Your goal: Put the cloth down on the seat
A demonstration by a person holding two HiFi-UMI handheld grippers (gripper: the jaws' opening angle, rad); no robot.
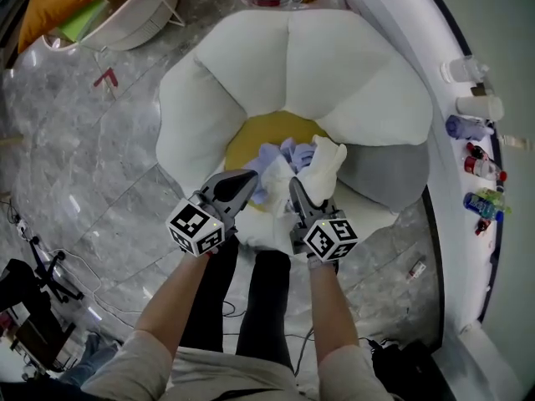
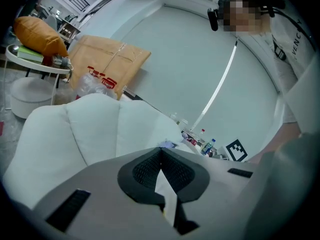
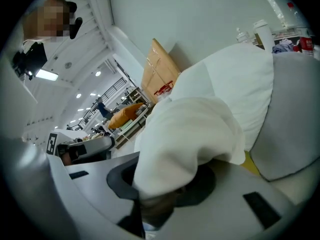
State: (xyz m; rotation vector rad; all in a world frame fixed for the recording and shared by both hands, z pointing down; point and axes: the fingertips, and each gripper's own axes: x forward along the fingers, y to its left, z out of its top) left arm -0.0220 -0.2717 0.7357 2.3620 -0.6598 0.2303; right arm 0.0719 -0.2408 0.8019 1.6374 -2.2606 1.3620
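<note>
left hand-held gripper clamped on white cloth edge; right hand-held gripper clamped on same cloth, over yellow seat.

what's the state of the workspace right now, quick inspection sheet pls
surface: yellow seat ringed by white petals, partly covered by cloth
job's things: white cloth held low over the seat; lilac fabric bunched against it
clutter: bottles, far right
grippers: left gripper and right gripper both shut on white cloth
cables: cables on the floor, lower left
surroundings: basket; cardboard box
</note>
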